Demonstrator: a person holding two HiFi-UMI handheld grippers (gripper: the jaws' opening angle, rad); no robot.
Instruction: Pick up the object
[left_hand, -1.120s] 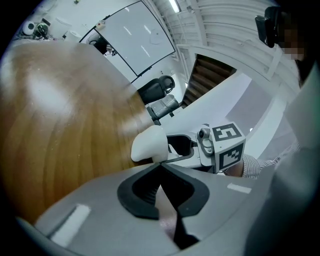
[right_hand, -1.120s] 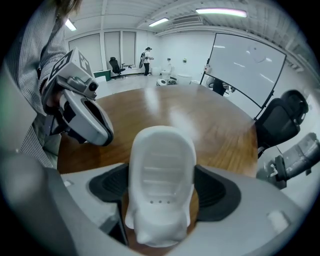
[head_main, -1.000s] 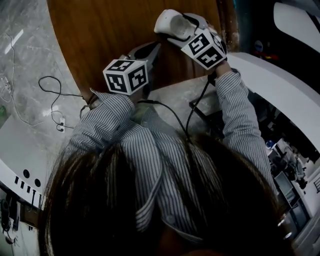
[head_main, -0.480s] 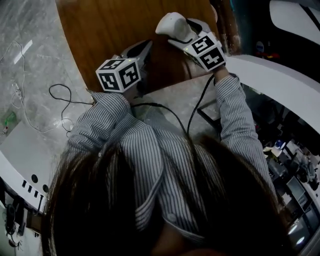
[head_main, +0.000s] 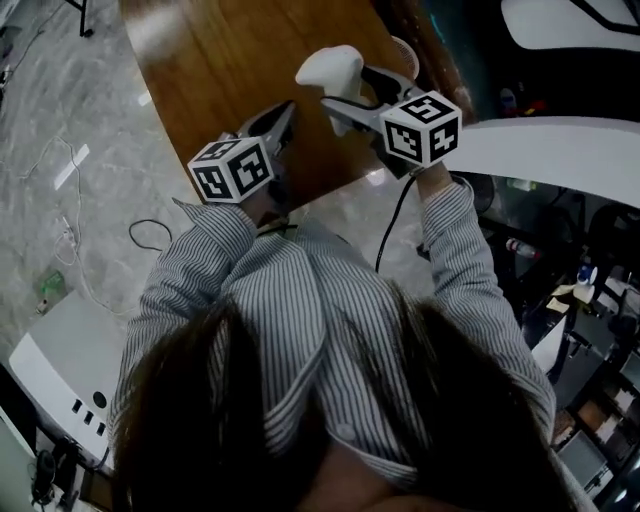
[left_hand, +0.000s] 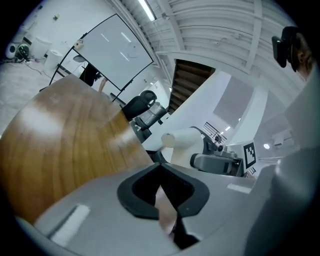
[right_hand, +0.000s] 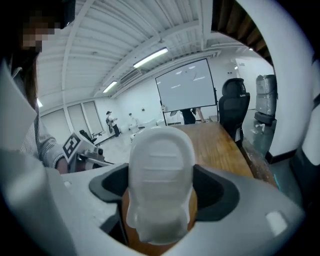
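The object is a white shoe-shaped piece with a ribbed underside (head_main: 330, 68). My right gripper (head_main: 342, 98) is shut on it and holds it in the air above the brown wooden table (head_main: 220, 70). In the right gripper view the white object (right_hand: 161, 182) fills the space between the jaws, ribbed face toward the camera. My left gripper (head_main: 284, 110) hovers to its left near the table's near edge, jaws together with nothing held. The left gripper view shows the white object (left_hand: 182, 142) off to the right, in the right gripper (left_hand: 220, 161).
Grey marble floor with loose cables (head_main: 70, 230) lies left of the table. A white box (head_main: 60, 370) stands at the lower left. A white curved counter (head_main: 560, 150) runs along the right. An office chair (right_hand: 235, 107) and a projection screen (right_hand: 185, 85) stand beyond the table.
Both grippers have shifted a little left over the table, the white object staying in the right one. The head view has swung, so more floor shows at left.
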